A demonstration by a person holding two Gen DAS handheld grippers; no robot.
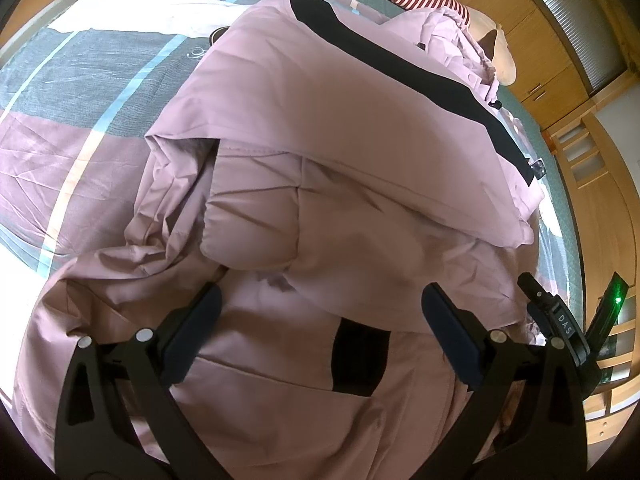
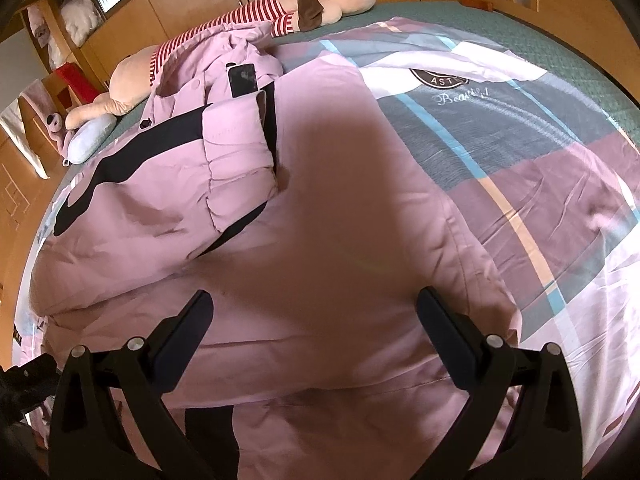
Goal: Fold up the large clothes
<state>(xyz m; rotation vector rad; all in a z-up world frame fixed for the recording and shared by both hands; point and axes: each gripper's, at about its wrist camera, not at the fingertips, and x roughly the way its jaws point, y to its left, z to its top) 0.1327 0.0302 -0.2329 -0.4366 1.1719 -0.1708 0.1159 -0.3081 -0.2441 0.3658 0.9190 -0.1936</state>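
A large pink padded jacket (image 1: 320, 128) with black stripes lies spread on the bed, one sleeve folded across its body (image 2: 236, 152). My left gripper (image 1: 320, 304) hovers open just above the jacket's lower part, nothing between its fingers. In the right wrist view the same jacket (image 2: 328, 248) fills the middle, and my right gripper (image 2: 314, 312) stands open over its hem, also holding nothing. The right gripper's body (image 1: 560, 320) shows at the right edge of the left wrist view, a green light on it.
The bed carries a plaid quilt (image 2: 520, 152) in grey, purple and white. A striped plush toy (image 2: 256, 12) lies along the head of the bed, beside a small blue pillow (image 2: 88, 140). Wooden wardrobes (image 1: 560, 52) and shelves (image 2: 52, 40) stand around the bed.
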